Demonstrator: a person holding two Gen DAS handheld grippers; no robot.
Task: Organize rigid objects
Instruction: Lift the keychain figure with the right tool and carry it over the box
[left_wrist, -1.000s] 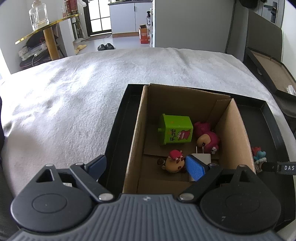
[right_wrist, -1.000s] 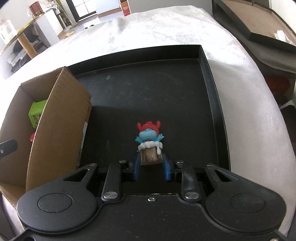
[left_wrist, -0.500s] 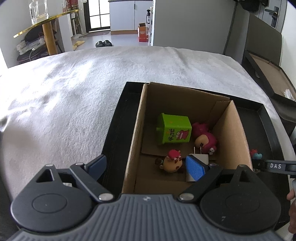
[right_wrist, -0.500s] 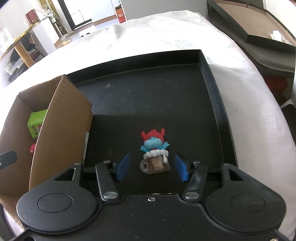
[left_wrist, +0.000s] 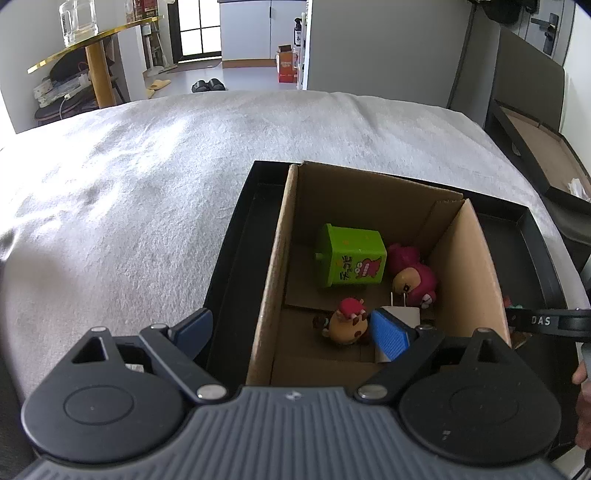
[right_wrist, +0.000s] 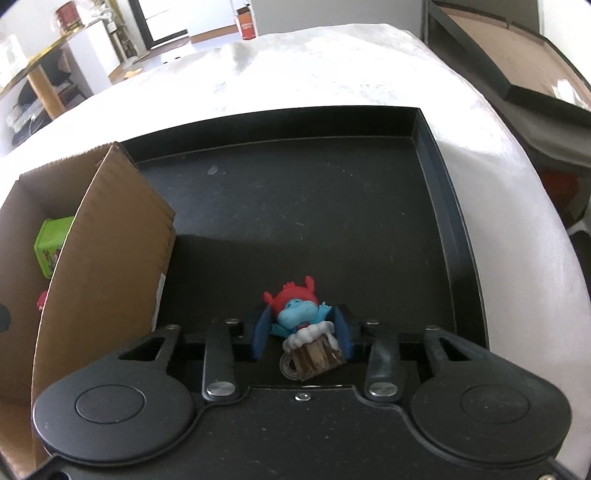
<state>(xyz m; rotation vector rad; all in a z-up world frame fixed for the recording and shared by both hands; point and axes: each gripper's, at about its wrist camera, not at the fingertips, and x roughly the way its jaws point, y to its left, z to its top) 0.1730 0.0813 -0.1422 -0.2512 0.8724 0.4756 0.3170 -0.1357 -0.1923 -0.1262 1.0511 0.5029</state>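
A cardboard box (left_wrist: 273, 273) stands in the left part of a black tray (right_wrist: 458, 258). In it lie a green toy bin (left_wrist: 351, 260), a pink figure (left_wrist: 413, 280), a small brown figure with a red cap (left_wrist: 347, 323) and a white charger (left_wrist: 400, 314). My left gripper (left_wrist: 291, 332) is open and empty, its fingers straddling the box's left wall. My right gripper (right_wrist: 303, 334) is closed around a blue figure with a red hat on a beer mug (right_wrist: 306, 332), low over the tray floor, right of the box (right_wrist: 107, 254).
The tray sits on a grey-white cloth surface (left_wrist: 147, 192). A second dark tray (right_wrist: 517, 66) lies beyond the right edge. A yellow round table with a glass jar (left_wrist: 92, 44) stands far left. The right gripper's body (left_wrist: 546, 321) shows beside the box.
The right gripper opened half a second ago around the blue figure, then closed on it again. The left gripper stayed open over the box and rose slightly.
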